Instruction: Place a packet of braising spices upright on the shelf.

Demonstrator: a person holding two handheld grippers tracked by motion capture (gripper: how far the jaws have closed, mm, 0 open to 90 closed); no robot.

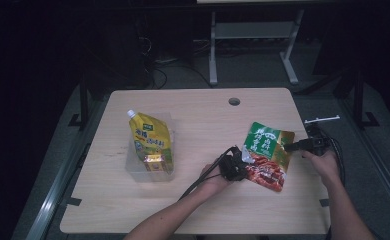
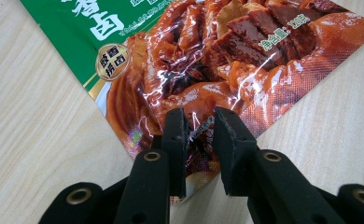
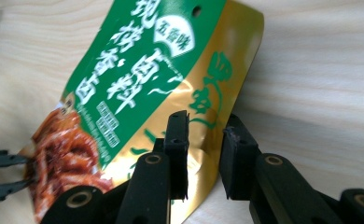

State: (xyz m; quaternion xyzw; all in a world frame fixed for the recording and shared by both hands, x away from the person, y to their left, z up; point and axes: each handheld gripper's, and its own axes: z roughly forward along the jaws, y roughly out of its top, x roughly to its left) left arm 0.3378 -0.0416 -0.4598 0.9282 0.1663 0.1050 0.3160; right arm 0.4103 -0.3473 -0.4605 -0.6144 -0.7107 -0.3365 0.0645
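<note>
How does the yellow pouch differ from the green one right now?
The yellow pouch has a white spout at its top corner; the green pouch is flat with a small hang hole. The yellow pouch sits in a clear tray, with no gripper near it; the green pouch lies on the table with the left gripper and right gripper at opposite edges. Both are printed food pouches.

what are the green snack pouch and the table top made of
The green snack pouch looks like glossy plastic film with gold foil edges: it glares, crinkles and has a crosshatched heat seal. The table top looks like matte pale wood-grain laminate, possibly veneer.
</note>
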